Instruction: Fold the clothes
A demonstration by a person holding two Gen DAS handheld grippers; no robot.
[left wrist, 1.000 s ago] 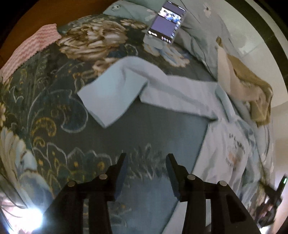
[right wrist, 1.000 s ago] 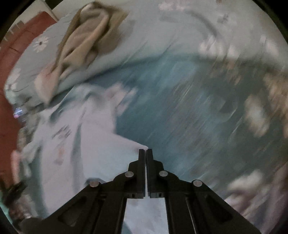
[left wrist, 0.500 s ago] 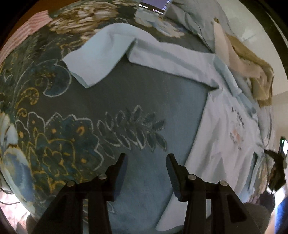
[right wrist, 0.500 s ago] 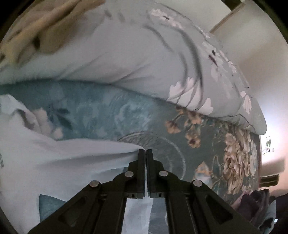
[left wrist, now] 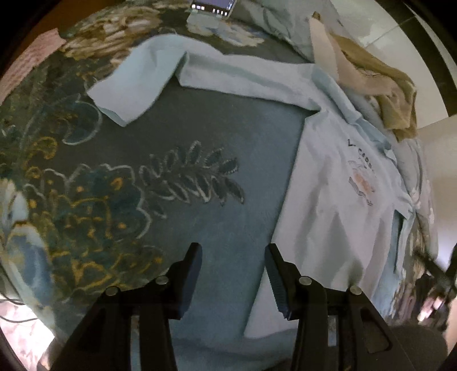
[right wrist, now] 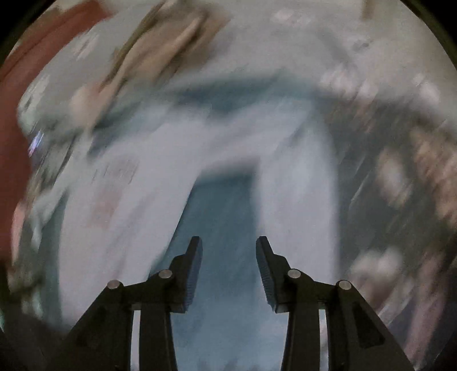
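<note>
1. While the right wrist view is badly smeared, the left wrist view is sharp enough to show a pale blue long-sleeved shirt [left wrist: 337,199] spread flat on a dark floral bedspread [left wrist: 205,142].
2. Taking the shirt's printed chest logo [left wrist: 361,174] as the landmark, the body runs from the collar end above the logo down to the hem at the lower edge of the view, so its long axis lies up-and-down in this picture.
3. One sleeve [left wrist: 222,77] stretches out to the left of the logo, crosswise to the body, then bends at the elbow so that its cuff end [left wrist: 128,91] points down-left.
4. Above and to the right of the logo a tan and beige garment [left wrist: 371,82] lies crumpled on a light floral pillow or duvet [left wrist: 274,22].
5. Far up-left of the logo a phone [left wrist: 212,5] with a lit screen shows at the top edge.
6. Below-left of the logo the left gripper [left wrist: 232,279] hangs over bare bedspread beside the shirt's side edge, jaws apart, nothing between them.
7. The right gripper [right wrist: 228,271] has its jaws opening, with only blurred bedspread between them; pale shirt cloth [right wrist: 297,199] lies to either side.
</note>
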